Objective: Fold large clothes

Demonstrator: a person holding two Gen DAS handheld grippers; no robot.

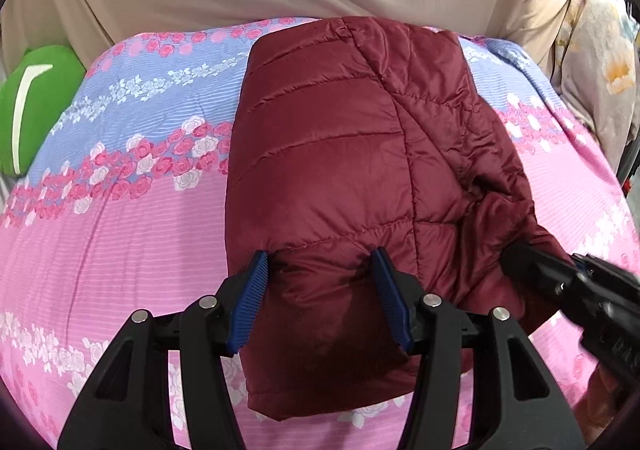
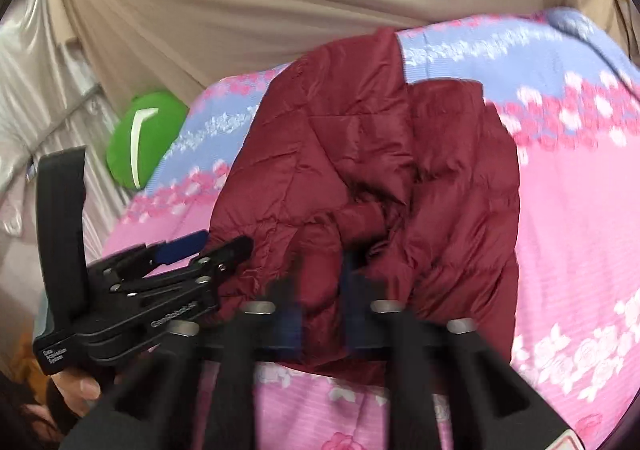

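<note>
Between the spread left gripper [image 1: 320, 262] lies the jacket [image 1: 340, 153]; right gripper [image 2: 320, 270] pinches it.

— What have you got in front of you?

— A maroon quilted puffer jacket [image 1: 340, 153], shiny, stitched in horizontal bands. In my left view it fills the centre of the frame, folded into a rough upright rectangle, lying flat.

— Is it neat?

— The left half is smooth, with a straight edge. The right side is rumpled: a padded part is folded over the body there, with a crumpled bunch at the lower right. In my right view the jacket [image 2: 360, 177] sits mid-frame, its creased folds bunched toward the bottom.
</note>
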